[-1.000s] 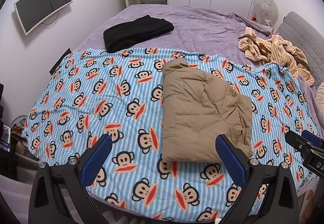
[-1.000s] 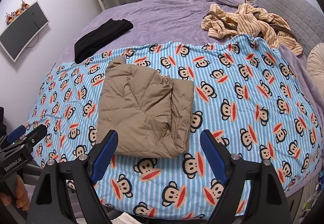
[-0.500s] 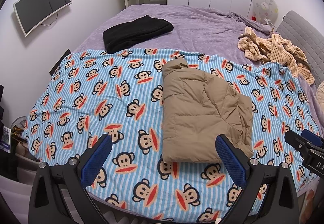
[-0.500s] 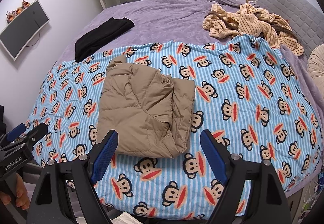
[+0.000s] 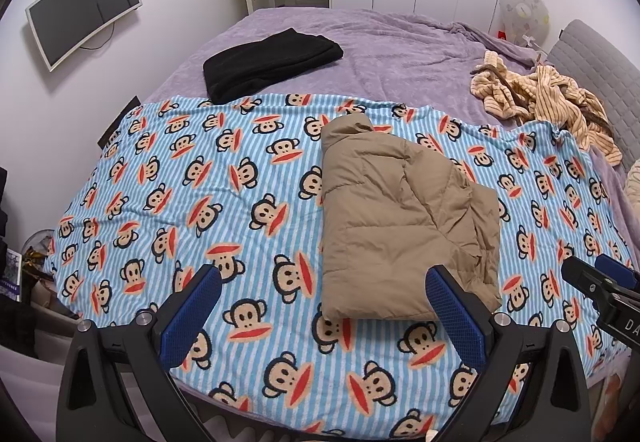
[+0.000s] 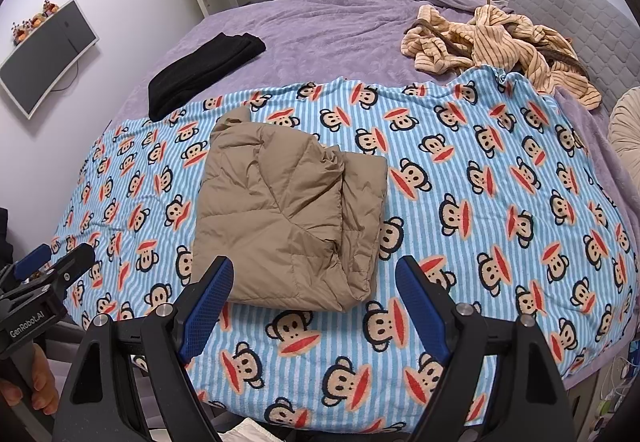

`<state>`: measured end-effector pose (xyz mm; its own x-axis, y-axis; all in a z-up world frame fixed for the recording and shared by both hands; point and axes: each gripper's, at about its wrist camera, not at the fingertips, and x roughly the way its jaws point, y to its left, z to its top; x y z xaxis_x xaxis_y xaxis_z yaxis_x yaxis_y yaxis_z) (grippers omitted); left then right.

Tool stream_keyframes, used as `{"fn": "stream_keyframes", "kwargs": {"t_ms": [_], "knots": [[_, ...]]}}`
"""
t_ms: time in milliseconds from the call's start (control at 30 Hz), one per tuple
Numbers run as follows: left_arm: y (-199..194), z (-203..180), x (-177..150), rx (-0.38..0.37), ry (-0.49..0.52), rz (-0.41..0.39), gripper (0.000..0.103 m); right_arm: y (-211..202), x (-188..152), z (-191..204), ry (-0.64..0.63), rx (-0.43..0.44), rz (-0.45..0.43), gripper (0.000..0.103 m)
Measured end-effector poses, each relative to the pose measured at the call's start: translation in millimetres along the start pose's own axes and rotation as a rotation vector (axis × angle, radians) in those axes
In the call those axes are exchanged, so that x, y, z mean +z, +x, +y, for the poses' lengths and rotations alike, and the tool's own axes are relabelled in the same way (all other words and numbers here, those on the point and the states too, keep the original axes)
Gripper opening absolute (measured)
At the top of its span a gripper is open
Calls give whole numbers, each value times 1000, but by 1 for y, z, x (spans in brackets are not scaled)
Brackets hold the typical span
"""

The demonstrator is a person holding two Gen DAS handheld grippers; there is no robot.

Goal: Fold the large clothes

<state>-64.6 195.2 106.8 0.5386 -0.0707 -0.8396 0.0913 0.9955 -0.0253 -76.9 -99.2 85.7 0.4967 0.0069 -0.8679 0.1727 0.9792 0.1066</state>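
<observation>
A tan puffer jacket (image 5: 404,218) lies folded into a rectangle on a blue striped monkey-print blanket (image 5: 208,182); it also shows in the right wrist view (image 6: 288,210) on the same blanket (image 6: 500,182). My left gripper (image 5: 320,306) is open and empty, held above the blanket's near edge, just short of the jacket. My right gripper (image 6: 316,298) is open and empty, just short of the jacket's near edge. Each gripper shows at the edge of the other's view.
A folded black garment (image 5: 272,62) lies on the purple bedspread (image 5: 400,54) at the back left. A crumpled striped beige garment (image 5: 548,98) lies at the back right by the grey headboard (image 5: 600,66). A wall monitor (image 5: 80,10) hangs left.
Both grippers have stayed nearly still, with only a slight shift of view. The jacket has not moved.
</observation>
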Motion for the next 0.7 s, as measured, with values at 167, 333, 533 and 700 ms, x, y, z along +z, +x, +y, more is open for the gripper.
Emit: {"fn": "stream_keyframes", "kwargs": {"t_ms": [167, 333, 533, 700], "knots": [[0, -1, 0, 0, 0, -1, 102, 0, 0, 1, 2, -1, 0, 85], [-1, -1, 0, 2, -1, 0, 102, 0, 0, 1, 2, -1, 0, 85], [1, 0, 0, 5, -7, 0, 102, 0, 0, 1, 1, -1, 0, 85], [7, 4, 1, 10, -15, 0, 102, 0, 0, 1, 2, -1, 1, 85]]}}
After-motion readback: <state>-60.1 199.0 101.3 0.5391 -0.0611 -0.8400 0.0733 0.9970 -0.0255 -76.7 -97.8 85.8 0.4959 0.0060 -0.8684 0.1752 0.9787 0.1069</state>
